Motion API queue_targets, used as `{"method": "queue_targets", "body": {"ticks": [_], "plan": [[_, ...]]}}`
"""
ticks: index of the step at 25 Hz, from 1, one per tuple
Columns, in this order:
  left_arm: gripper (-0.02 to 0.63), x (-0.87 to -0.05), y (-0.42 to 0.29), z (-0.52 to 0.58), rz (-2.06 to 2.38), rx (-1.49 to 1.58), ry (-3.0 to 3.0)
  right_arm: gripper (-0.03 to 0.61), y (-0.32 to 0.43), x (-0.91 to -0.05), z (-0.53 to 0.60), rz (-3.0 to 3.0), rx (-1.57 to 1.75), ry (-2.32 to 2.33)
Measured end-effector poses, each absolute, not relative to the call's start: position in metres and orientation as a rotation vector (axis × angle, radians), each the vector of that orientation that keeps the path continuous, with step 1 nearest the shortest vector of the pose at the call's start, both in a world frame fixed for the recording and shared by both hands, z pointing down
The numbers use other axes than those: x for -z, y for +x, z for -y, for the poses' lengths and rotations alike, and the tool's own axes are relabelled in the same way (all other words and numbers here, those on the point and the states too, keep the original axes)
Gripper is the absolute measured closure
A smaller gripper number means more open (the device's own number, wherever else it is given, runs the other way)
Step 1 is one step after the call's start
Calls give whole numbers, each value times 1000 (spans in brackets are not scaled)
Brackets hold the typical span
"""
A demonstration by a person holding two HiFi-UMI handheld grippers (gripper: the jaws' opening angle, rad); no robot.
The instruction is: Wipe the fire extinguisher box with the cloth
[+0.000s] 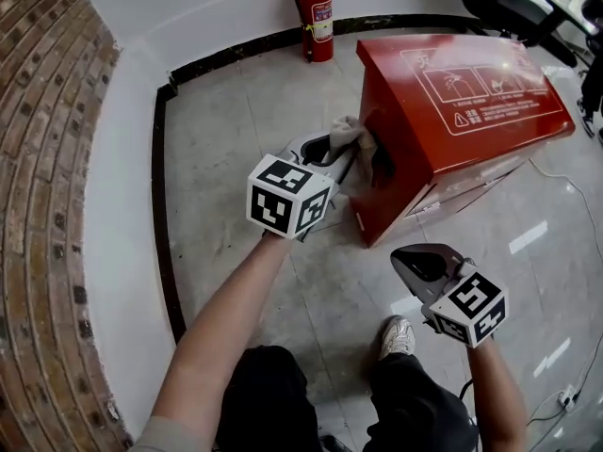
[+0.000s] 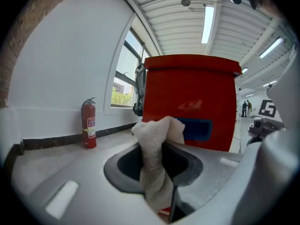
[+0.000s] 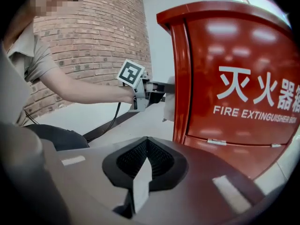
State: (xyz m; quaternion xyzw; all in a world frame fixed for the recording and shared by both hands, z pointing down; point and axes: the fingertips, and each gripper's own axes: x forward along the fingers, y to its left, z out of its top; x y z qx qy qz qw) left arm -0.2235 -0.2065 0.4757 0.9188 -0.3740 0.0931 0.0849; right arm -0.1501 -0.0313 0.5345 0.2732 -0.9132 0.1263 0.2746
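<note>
One cloth (image 2: 157,135), pinched in left tongs (image 1: 347,158), sits at box's (image 1: 471,102) corner edge.

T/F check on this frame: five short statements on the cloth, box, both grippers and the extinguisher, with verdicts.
1. The left gripper has the cloth clamped in its jaws. True.
2. The cloth is on the top lid of the fire extinguisher box. False: it is at the box's side panel, by the dark recessed handle.
3. The right gripper holds a second cloth. False: its jaws are together with nothing between them.
4. A fire extinguisher stands upright on the floor by the wall. True.
5. The right gripper rests on the box. False: it is held apart from the box, above the floor.
</note>
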Motion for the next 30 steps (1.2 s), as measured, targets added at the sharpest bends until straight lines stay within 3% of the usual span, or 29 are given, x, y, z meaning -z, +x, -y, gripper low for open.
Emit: {"method": "queue_targets", "body": {"ticks": [16,30], "plan": [[509,-569,-158,72,662,-507,2770,552,-147,-591,2,2338,-444,718],[509,-636,-197,167,972,-625,2634,552,-158,-608,22,2368,-427,613]]}}
